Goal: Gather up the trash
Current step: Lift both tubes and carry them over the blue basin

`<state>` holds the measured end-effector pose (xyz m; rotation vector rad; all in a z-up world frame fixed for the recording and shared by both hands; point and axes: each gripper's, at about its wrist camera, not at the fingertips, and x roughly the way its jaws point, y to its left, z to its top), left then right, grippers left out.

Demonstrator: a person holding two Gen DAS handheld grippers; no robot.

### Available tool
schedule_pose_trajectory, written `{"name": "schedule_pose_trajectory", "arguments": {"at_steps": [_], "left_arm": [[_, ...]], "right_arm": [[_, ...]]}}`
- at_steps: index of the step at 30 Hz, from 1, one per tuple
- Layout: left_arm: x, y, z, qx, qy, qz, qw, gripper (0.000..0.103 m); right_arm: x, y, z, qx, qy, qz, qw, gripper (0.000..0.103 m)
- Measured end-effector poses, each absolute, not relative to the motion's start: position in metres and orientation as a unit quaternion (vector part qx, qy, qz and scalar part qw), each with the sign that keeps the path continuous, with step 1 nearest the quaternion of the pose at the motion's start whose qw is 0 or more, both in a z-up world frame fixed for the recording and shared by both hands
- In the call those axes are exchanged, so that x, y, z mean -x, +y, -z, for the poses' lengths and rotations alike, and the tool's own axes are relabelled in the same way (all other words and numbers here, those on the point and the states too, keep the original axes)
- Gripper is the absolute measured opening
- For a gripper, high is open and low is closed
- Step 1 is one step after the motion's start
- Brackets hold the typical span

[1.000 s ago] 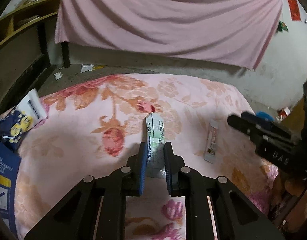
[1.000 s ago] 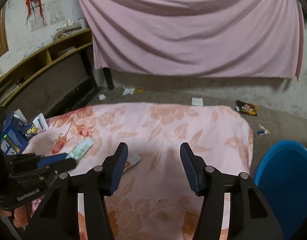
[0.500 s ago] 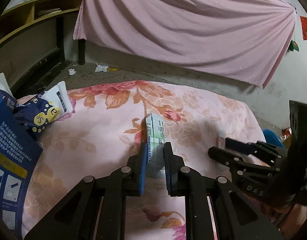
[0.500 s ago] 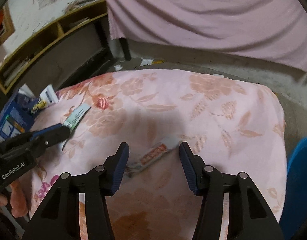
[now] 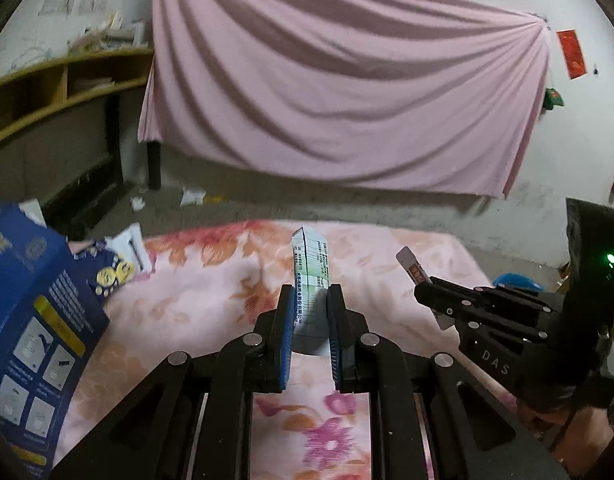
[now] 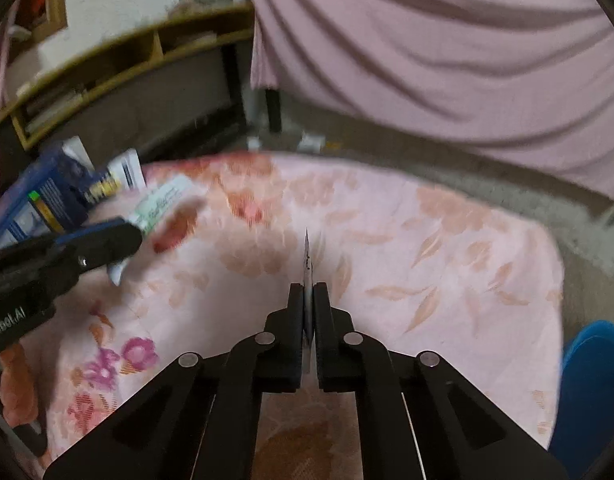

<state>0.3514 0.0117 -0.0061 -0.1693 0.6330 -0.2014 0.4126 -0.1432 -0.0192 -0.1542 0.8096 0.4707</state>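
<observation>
My left gripper [image 5: 310,296] is shut on a green and white carton [image 5: 310,268] and holds it lifted above the floral bed cover [image 5: 211,300]. The carton also shows in the right wrist view [image 6: 163,202], sticking out of the left gripper [image 6: 131,232]. My right gripper [image 6: 308,294] is shut on a thin flat wrapper [image 6: 307,264], seen edge-on. In the left wrist view the right gripper [image 5: 423,290] is at the right with the red and white wrapper [image 5: 415,270] poking up from it.
A blue box [image 5: 31,312] and a navy and yellow packet [image 5: 111,270] lie at the bed's left edge. A blue bin [image 6: 595,392] stands to the right of the bed. Scraps of paper [image 5: 193,197] lie on the floor below a pink curtain [image 5: 347,100]. Wooden shelves [image 5: 47,80] stand at the left.
My right gripper closed on the wrapper that lay on the bed and lifted it. My left gripper raised the carton higher off the cover.
</observation>
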Motion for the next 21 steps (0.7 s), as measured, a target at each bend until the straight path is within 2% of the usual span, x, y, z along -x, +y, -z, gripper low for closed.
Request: {"name": "schedule_pose_trajectory", "arguments": {"at_steps": [3, 12, 17, 21], "left_arm": [[-0.342, 0.002, -0.007, 0.094, 0.284, 0.114, 0.947, 0.012], [-0.309, -0.066, -0.063, 0.066, 0.164, 0.175, 0.969, 0.013], [-0.299, -0.121, -0.080, 0.031, 0.140, 0.221, 0.965, 0.013], [-0.300, -0.166, -0.079, 0.008, 0.148, 0.252, 0.956, 0.013]], "right_arm": [[-0.396, -0.157, 0.005, 0.062, 0.344, -0.222, 0.910, 0.003], [-0.327, -0.228, -0.057, 0.015, 0.121, -0.172, 0.978, 0.003], [-0.297, -0.277, -0.076, 0.004, 0.059, -0.114, 0.992, 0.003], [-0.290, -0.308, -0.076, -0.002, 0.055, -0.078, 0.995, 0.003]]}}
